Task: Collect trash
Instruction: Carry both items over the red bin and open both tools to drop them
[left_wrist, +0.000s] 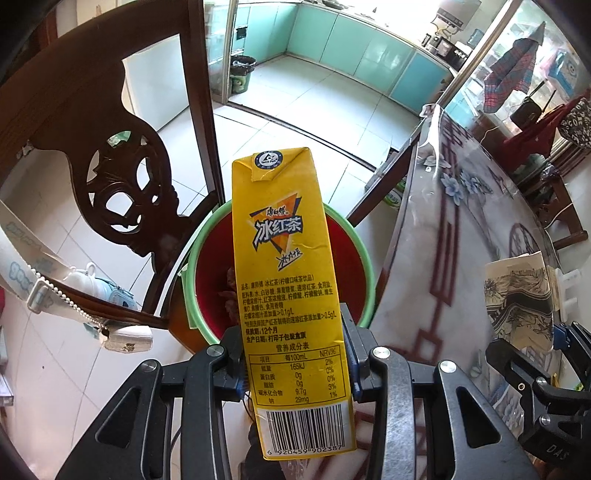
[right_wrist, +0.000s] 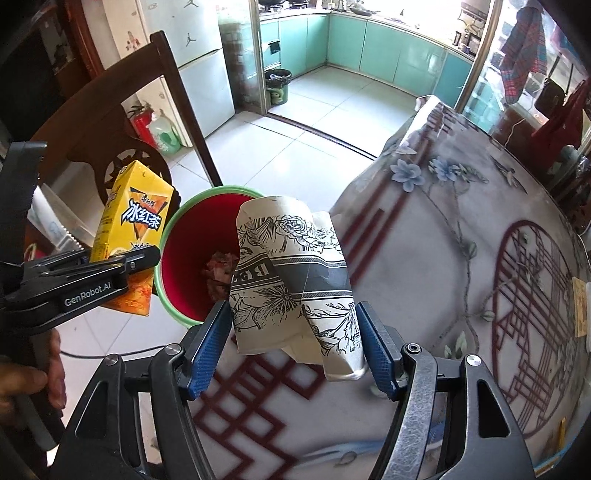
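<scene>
My left gripper (left_wrist: 297, 354) is shut on a yellow iced-tea carton (left_wrist: 288, 280), held upright over the red bin with a green rim (left_wrist: 360, 236) on the floor. The same carton (right_wrist: 129, 225) shows at the left of the right wrist view, clamped in the left gripper (right_wrist: 110, 269). My right gripper (right_wrist: 295, 343) is shut on two crushed paper cups with black flower print (right_wrist: 291, 277), just above the table edge beside the bin (right_wrist: 192, 243). Some scraps lie inside the bin.
A carved dark wooden chair (left_wrist: 122, 184) stands left of the bin, with a white strap bag (left_wrist: 125, 338) hanging on it. The round table with a floral cloth (right_wrist: 461, 258) fills the right. A second dark bin (right_wrist: 277, 86) stands by the kitchen doorway.
</scene>
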